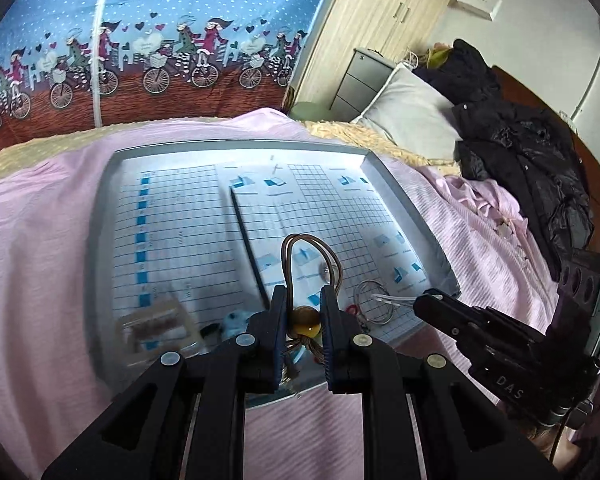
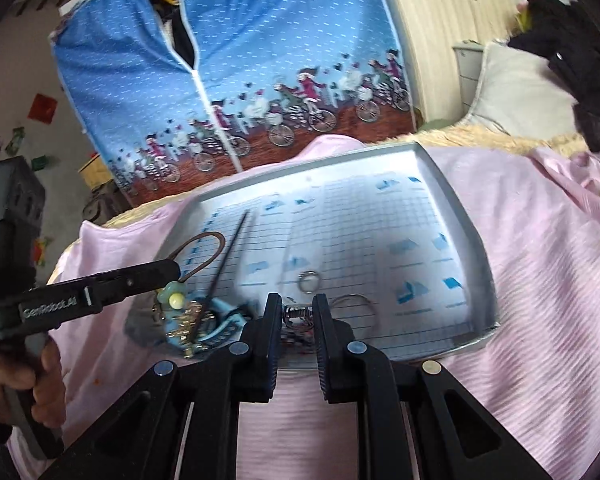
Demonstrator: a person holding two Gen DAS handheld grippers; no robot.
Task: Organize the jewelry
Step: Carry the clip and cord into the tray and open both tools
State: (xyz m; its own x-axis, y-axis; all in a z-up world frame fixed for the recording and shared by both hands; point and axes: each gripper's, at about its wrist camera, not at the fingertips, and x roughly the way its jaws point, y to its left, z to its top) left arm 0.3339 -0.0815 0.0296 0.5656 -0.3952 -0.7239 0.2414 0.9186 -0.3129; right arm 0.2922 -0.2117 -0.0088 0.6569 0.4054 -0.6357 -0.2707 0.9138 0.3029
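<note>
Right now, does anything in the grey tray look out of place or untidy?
Yes. The jewelry is heaped at the near edge of the grey tray: the brown cord necklace lies looped and tangled by the left gripper, and thin silver wire rings lie loose beside it.

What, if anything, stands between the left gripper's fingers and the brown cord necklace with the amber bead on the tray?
Nothing visible does. The left gripper already straddles the brown cord necklace; its amber bead sits in the gap between the fingers. The thin wire hoop lies off to the right on the tray.
</note>
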